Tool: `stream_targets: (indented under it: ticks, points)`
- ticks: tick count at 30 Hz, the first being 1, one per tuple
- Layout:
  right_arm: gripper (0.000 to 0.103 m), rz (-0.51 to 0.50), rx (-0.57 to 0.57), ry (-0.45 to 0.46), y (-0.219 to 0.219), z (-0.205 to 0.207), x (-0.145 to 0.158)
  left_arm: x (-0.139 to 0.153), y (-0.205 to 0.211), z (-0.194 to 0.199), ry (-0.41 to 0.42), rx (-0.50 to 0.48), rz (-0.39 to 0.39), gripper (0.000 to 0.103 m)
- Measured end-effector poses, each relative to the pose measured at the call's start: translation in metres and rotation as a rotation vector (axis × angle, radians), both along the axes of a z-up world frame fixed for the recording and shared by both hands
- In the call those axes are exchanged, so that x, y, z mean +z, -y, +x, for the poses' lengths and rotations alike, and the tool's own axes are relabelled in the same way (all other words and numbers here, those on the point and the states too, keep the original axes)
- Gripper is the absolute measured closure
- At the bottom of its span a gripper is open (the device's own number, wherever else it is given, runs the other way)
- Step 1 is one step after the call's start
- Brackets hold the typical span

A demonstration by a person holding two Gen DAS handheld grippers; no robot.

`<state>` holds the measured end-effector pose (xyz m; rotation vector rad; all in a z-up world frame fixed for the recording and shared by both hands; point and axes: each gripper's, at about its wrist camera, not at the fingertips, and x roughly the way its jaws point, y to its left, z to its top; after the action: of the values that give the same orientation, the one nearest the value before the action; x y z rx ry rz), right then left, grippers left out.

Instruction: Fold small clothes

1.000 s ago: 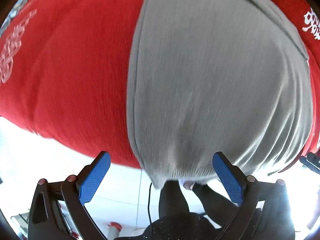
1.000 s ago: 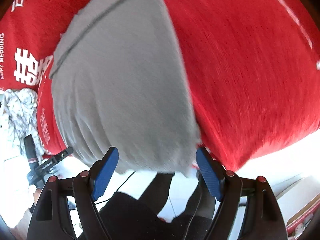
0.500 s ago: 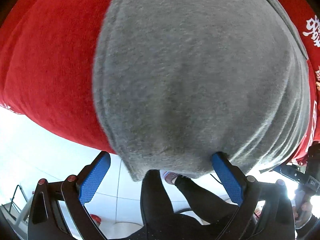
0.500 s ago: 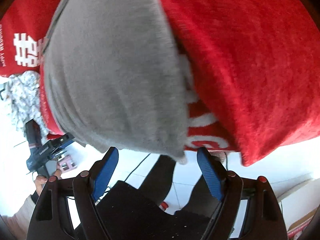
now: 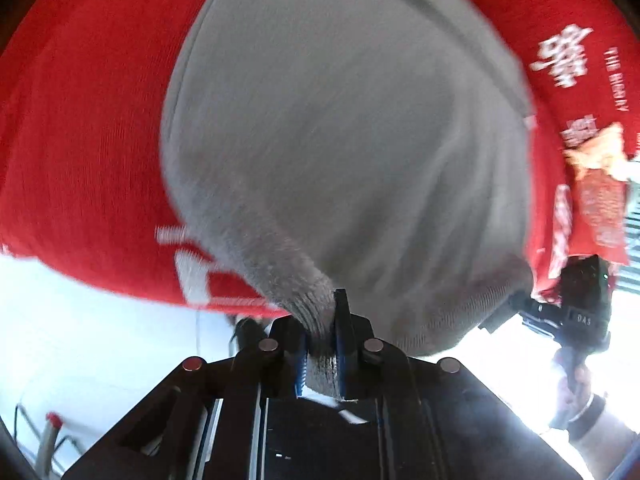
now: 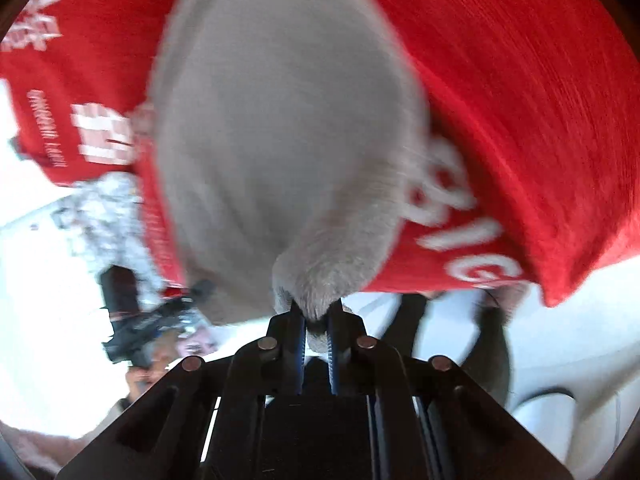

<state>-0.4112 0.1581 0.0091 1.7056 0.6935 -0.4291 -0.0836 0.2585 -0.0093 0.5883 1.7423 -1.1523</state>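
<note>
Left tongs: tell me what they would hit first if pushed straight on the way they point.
The grey garment itself: the left tongs, having just closed, already pinch its near corner. Beyond it lies the red cloth, probably just underneath, though blur hides the depth.

We ride each wrist, looking steeply down along the fingers, right up close to the soft grey knitted garment on the red printed cloth; both views share them, from opposite corners.
</note>
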Motion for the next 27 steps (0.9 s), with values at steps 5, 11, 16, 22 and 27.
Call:
stream_targets:
  ticks: [5,11,16,22,27]
  points:
    - [0.093,-0.1,-0.12,0.113,0.055,0.016,0.042,0.033,0.052,0.028,-0.015,0.042,-0.146,0.091]
    - [0.093,-0.131,-0.254,0.071,0.131,0.024,0.03,0.036,0.138,0.072,0.098,0.067,-0.219,0.091]
    - [0.093,-0.111,-0.3,-0.031,0.165,0.035,0.012,0.032,0.171,0.094,0.136,0.007,-0.164,0.089]
    - [0.084,-0.116,-0.295,-0.097,0.17,0.045,0.017,0.045,0.16,0.095,0.169,-0.065,-0.163,0.041]
    - [0.043,-0.119,-0.38,-0.112,0.171,0.038,0.021,0.074,0.153,0.107,0.294,-0.103,-0.234,0.008]
